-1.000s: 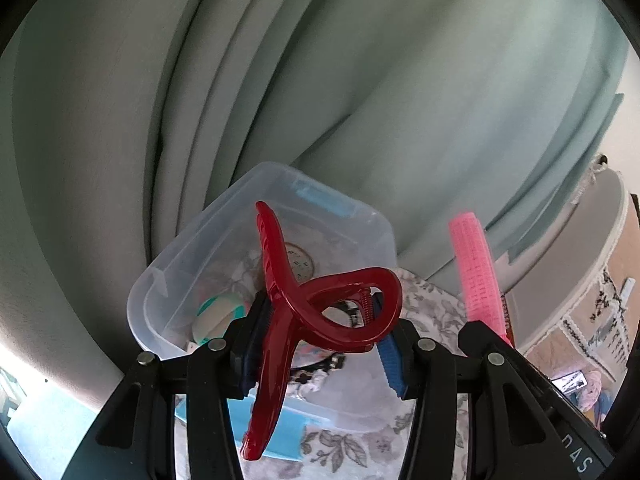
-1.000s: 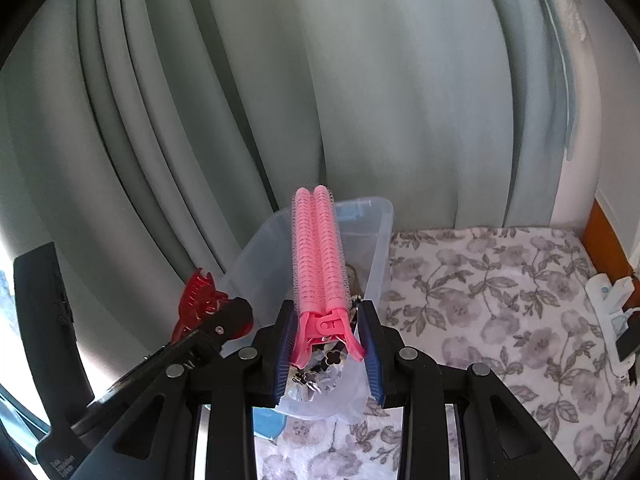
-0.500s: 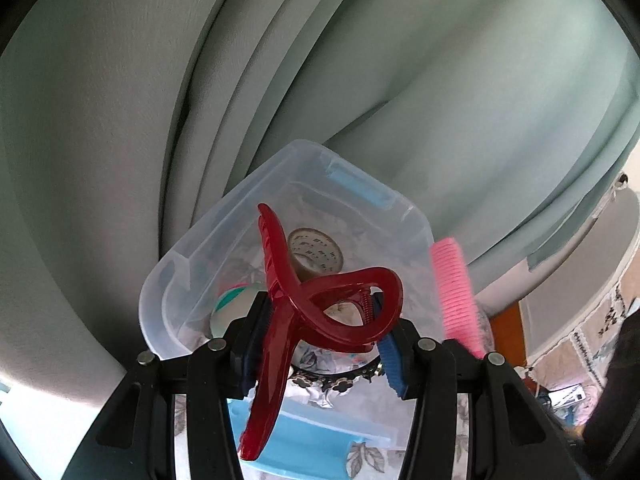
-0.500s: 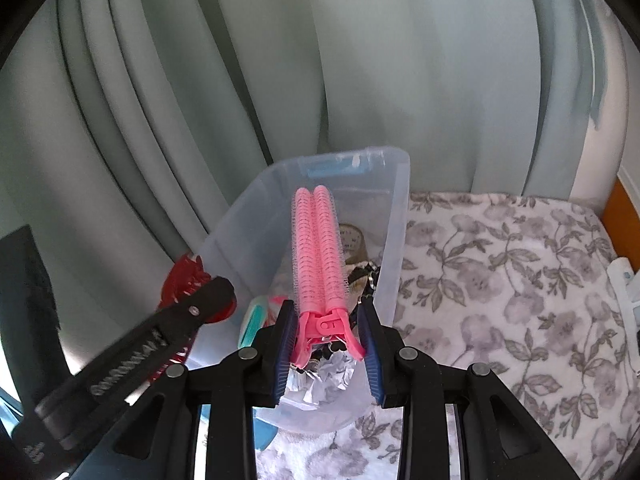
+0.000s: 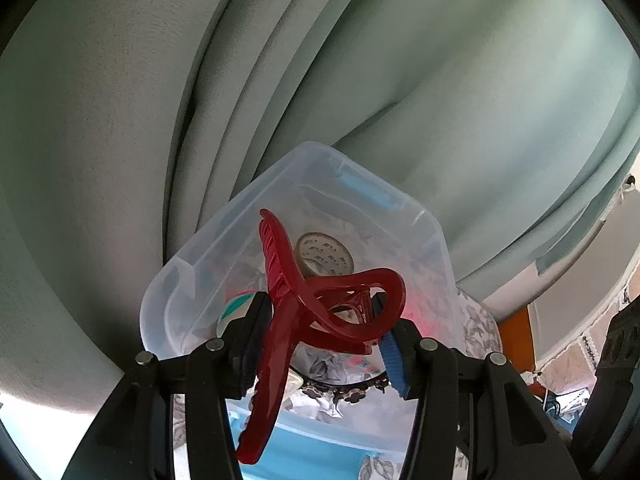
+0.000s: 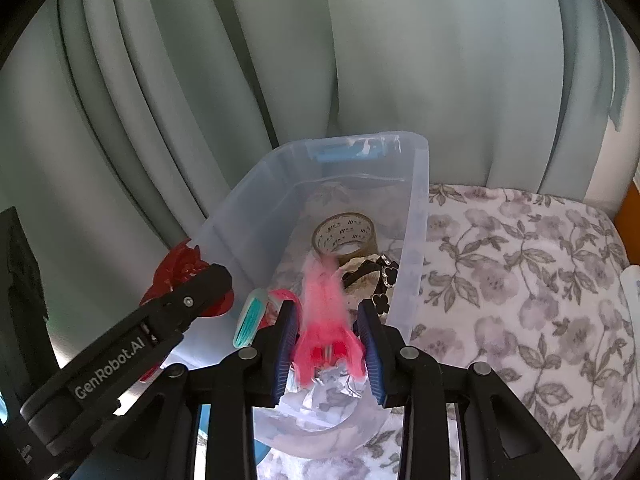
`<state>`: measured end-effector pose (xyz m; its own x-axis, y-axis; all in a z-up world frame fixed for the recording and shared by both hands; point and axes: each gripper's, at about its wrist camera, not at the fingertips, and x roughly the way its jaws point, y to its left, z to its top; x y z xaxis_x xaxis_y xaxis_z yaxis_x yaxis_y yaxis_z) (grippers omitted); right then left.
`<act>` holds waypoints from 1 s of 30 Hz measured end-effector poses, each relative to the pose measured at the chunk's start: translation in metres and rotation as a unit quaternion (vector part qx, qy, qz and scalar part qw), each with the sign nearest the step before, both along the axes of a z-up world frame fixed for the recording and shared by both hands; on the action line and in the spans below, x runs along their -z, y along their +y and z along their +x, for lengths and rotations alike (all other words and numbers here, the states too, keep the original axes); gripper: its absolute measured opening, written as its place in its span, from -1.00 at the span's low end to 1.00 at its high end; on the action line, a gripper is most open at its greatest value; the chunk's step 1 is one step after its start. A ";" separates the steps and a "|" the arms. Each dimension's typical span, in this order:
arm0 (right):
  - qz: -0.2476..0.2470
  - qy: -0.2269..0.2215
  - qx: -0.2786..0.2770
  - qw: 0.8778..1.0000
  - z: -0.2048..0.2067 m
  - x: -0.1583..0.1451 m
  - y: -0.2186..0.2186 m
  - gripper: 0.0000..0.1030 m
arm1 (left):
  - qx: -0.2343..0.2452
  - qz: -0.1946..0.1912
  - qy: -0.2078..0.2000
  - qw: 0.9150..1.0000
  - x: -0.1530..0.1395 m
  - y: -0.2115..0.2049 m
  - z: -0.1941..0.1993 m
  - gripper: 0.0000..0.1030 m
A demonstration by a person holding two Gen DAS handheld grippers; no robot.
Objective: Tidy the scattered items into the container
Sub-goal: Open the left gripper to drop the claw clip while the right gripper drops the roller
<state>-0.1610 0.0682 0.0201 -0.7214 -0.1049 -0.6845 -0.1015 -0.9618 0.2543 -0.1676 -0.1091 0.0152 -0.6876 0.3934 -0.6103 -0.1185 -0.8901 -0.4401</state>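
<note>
A clear plastic container (image 6: 418, 216) stands on the flowered cloth; it also shows in the left wrist view (image 5: 192, 264). My left gripper (image 5: 320, 344) is shut on a dark red hair claw clip (image 5: 304, 304), held above the container's near end. My right gripper (image 6: 328, 344) has its jaws spread, and a pink hair roller (image 6: 324, 312), blurred with motion, is dropping between them into the container. Inside lie a roll of brown tape (image 6: 346, 234), a black flowered headband (image 6: 380, 276) and a teal striped item (image 6: 250, 318).
Pale green curtains (image 6: 360, 60) hang right behind the container. The flowered cloth (image 6: 520, 264) stretches to the right. The left gripper's arm (image 6: 140, 344) shows at the container's left side. A blue lid (image 5: 320, 448) lies under the container's near end.
Both grippers moved in over the container. My right gripper opened and the pink roller slipped down from upright between the jaws. The left gripper kept hold of the red clip.
</note>
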 end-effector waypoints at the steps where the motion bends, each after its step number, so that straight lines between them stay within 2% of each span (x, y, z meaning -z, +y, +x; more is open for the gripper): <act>1: 0.000 0.000 0.000 1.000 0.000 0.000 0.000 -0.32 | -0.001 -0.001 0.000 1.000 0.000 0.001 -0.001 0.03; 10: -0.004 -0.007 -0.008 1.000 0.000 0.000 0.002 -0.32 | 0.000 -0.009 -0.005 1.000 0.000 0.003 -0.003 0.04; 15: -0.006 -0.007 -0.011 1.000 0.006 -0.003 0.003 -0.30 | 0.003 -0.014 -0.011 1.000 -0.002 0.007 -0.001 0.28; 19: -0.008 0.000 -0.006 1.000 0.013 -0.008 0.007 -0.29 | 0.002 -0.017 -0.022 1.000 -0.003 0.010 0.001 0.29; 22: -0.001 0.003 0.008 1.000 0.020 -0.014 0.013 -0.19 | -0.002 -0.021 -0.029 0.999 -0.005 0.012 0.002 0.29; 30: -0.024 0.012 0.053 0.998 0.047 -0.029 0.042 -0.09 | 0.012 -0.053 -0.016 0.998 -0.024 0.032 0.021 0.29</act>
<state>-0.1139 0.1105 0.0490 -0.7466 -0.0595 -0.6626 -0.1947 -0.9328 0.3032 -0.1464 -0.0776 0.0389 -0.6581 0.3415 -0.6711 -0.1268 -0.9288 -0.3483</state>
